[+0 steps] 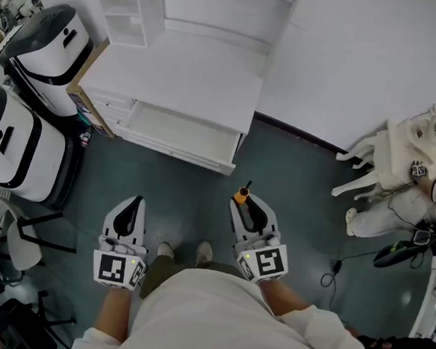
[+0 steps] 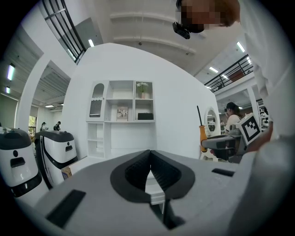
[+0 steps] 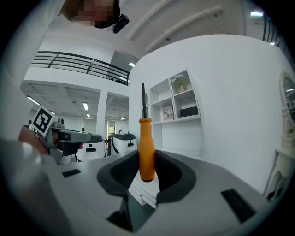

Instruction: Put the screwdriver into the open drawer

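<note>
Orange plastic is forming the handle of the screwdriver (image 3: 146, 150), and the right gripper (image 3: 146, 169) is clamping that handle between its pads, near its butt end, so the thin black shaft is standing upright above the jaws. In the head view the screwdriver (image 1: 241, 194) is hanging in the air in front of the open drawer (image 1: 177, 132), just off its right-hand end and not yet over it. The drawer is standing pulled out of the white desk (image 1: 189, 79). The left gripper (image 2: 150, 171) is hovering in front of the drawer's left half, its jaws together with nothing between them.

By its looks the tool is going to handle as a light, stiff thing, not fragile. The smooth, rounded handle is probably a little slippery, and with the grip sitting so low it could be pivoting between the pads if jolted. The thick handle is offering the best hold; the narrow shaft would be giving the pads little to bite. The metal tip could be marking the drawer's white floor, so a gentle lay-down is looking wise.
</note>
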Demonstrator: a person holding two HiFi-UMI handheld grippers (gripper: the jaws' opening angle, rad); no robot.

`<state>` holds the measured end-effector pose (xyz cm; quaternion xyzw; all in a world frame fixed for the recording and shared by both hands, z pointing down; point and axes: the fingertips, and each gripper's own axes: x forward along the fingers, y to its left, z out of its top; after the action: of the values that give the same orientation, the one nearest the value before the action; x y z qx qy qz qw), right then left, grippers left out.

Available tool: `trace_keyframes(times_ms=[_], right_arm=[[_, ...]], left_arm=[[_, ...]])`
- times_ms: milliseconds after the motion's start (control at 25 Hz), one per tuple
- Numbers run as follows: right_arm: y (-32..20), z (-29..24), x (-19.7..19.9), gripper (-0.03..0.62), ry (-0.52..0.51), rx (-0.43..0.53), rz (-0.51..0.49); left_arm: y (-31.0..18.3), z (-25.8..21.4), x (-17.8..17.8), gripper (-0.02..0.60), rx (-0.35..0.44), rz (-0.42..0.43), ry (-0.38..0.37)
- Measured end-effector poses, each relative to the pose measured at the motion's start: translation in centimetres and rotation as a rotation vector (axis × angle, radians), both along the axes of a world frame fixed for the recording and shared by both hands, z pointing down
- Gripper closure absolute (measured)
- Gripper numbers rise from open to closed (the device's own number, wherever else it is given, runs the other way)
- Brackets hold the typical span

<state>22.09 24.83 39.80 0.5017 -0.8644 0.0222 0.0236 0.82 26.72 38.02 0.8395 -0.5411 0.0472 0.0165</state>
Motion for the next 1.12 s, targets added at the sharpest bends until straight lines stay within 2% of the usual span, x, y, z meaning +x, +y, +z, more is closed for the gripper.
trace_keyframes(times_ms=[240, 520, 1120], right_arm=[[-0.1, 0.2, 1.0, 0.479, 0.003, -0.003, -0.019], [-0.7, 0.4, 0.8, 0.479, 0.008, -0.008, -0.044], [-5.8, 0.4, -2.0, 0.479, 0.026, -0.011, -0.015]], left_arm=[[0.1, -0.4, 0.9, 0.577, 0.009, -0.017, -0.013], [0.1, 0.5, 0.3, 0.577, -0.013, -0.052, -0.008], [-6.0, 0.8, -2.7, 0.577, -0.008, -0.027, 0.001]])
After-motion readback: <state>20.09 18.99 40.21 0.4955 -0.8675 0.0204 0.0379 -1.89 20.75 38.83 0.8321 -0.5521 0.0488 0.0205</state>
